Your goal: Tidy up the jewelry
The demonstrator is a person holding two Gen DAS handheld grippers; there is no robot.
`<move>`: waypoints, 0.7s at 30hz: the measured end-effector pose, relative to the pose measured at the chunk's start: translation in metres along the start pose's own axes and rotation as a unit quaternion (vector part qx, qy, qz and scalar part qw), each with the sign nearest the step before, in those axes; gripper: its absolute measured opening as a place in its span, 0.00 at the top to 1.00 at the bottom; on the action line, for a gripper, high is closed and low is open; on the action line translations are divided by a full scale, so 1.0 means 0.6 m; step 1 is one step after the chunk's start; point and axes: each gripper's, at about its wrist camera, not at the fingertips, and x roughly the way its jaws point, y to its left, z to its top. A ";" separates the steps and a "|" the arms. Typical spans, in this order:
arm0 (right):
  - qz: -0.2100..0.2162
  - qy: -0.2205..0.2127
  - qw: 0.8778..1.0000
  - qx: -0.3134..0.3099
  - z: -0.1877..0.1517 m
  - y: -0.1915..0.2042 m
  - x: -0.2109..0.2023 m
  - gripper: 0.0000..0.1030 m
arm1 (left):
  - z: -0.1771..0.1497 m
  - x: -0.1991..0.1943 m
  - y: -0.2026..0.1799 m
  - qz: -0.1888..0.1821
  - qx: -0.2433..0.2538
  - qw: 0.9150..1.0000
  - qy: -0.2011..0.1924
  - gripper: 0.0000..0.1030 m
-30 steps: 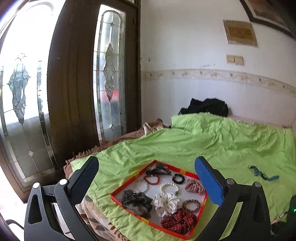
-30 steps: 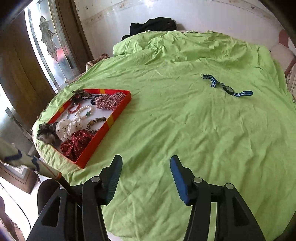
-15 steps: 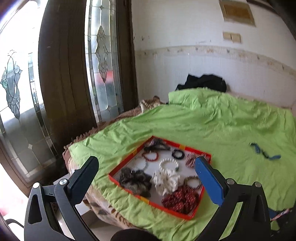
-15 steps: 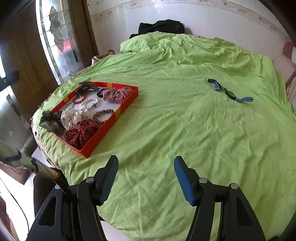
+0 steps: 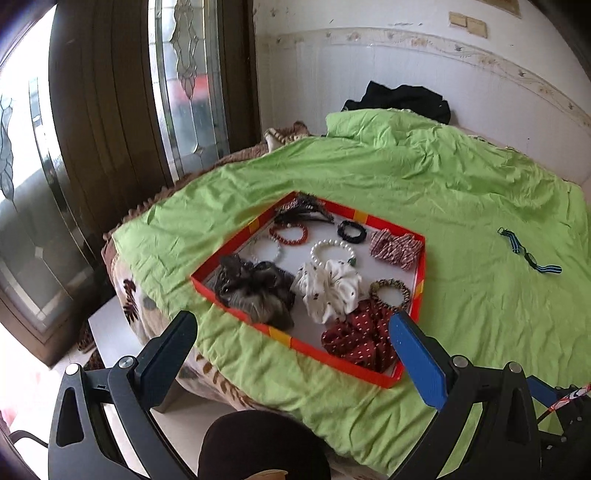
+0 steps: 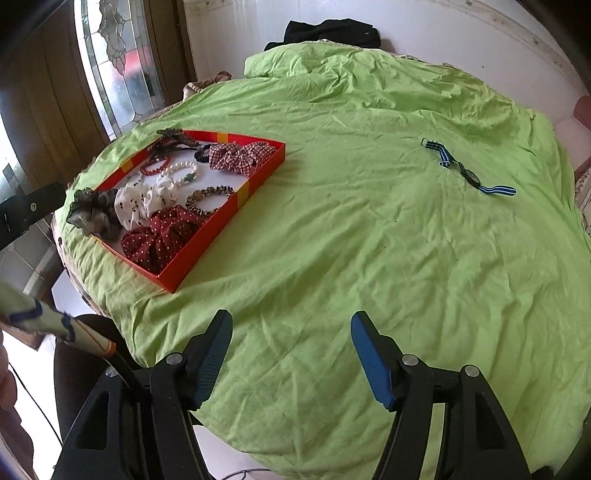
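A red tray (image 5: 236, 242) (image 6: 260, 175) lies on the green bedspread (image 5: 461, 192) (image 6: 369, 229) near the bed's left edge. It holds several scrunchies and bracelets, among them a white scrunchie (image 5: 328, 286) (image 6: 142, 201) and a pearl bracelet (image 5: 332, 249) (image 6: 183, 170). A blue striped watch (image 5: 528, 256) (image 6: 467, 173) lies alone on the bedspread to the right. My left gripper (image 5: 293, 336) is open and empty, above the tray's near edge. My right gripper (image 6: 291, 339) is open and empty, over bare bedspread right of the tray.
A dark wooden door with leaded glass (image 5: 177, 74) stands left of the bed. Black clothing (image 5: 402, 98) (image 6: 332, 31) lies at the head against the white wall. A patterned blanket edge (image 5: 147, 306) and the floor (image 5: 110, 325) show below the tray.
Both views have tilted down and drawn nearer the bed. The tray now sits larger and lower between my left fingers. Both grippers stay open.
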 end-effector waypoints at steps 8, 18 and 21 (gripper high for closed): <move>0.003 0.017 1.000 0.010 0.053 0.007 0.039 0.31 | -0.004 0.036 0.036 -0.012 -0.012 0.999 0.035 0.00; 0.073 0.040 0.996 0.036 0.202 0.035 0.167 0.31 | -0.012 0.089 0.094 -0.002 -0.040 0.996 0.074 0.00; 0.066 0.053 0.995 0.047 0.228 0.041 0.206 0.42 | -0.015 0.107 0.111 0.001 -0.054 0.995 0.086 0.00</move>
